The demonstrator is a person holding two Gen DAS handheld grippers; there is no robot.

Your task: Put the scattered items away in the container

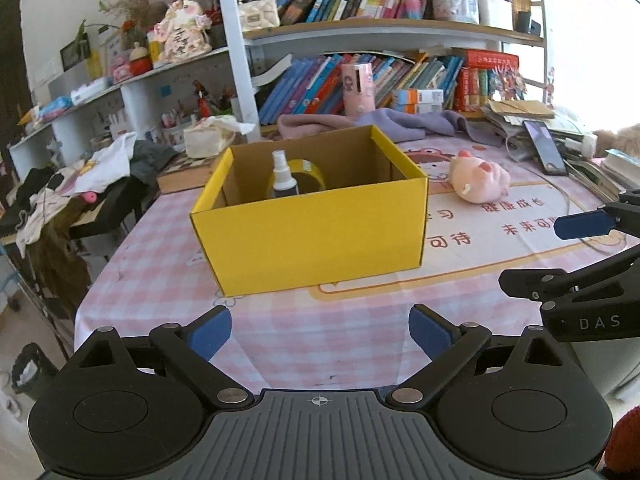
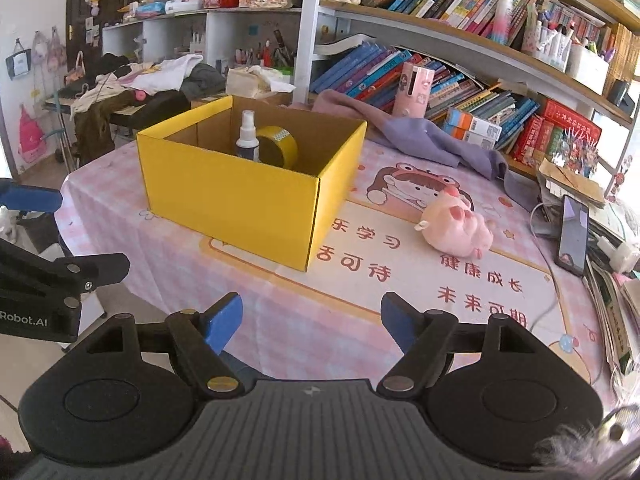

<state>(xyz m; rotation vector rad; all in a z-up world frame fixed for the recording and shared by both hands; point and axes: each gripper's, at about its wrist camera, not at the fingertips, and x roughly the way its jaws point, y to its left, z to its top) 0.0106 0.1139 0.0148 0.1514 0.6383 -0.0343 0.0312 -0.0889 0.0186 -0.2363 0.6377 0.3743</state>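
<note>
Both my grippers, left [image 1: 320,336] and right [image 2: 311,322], are hanging open and empty. One pink plush pig [image 2: 456,226] is lying ahead-right of the right claw (the nearer one), long axis slanting across the table, just beside the yellow box [image 2: 240,196], which is holding one spray bottle [image 2: 247,136] and one tape roll [image 2: 278,146].

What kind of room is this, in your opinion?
Probably a child's study or bedroom at home: crowded bookshelves, a table under a pink cartoon tablecloth, and clothes piled on a side desk.
</note>
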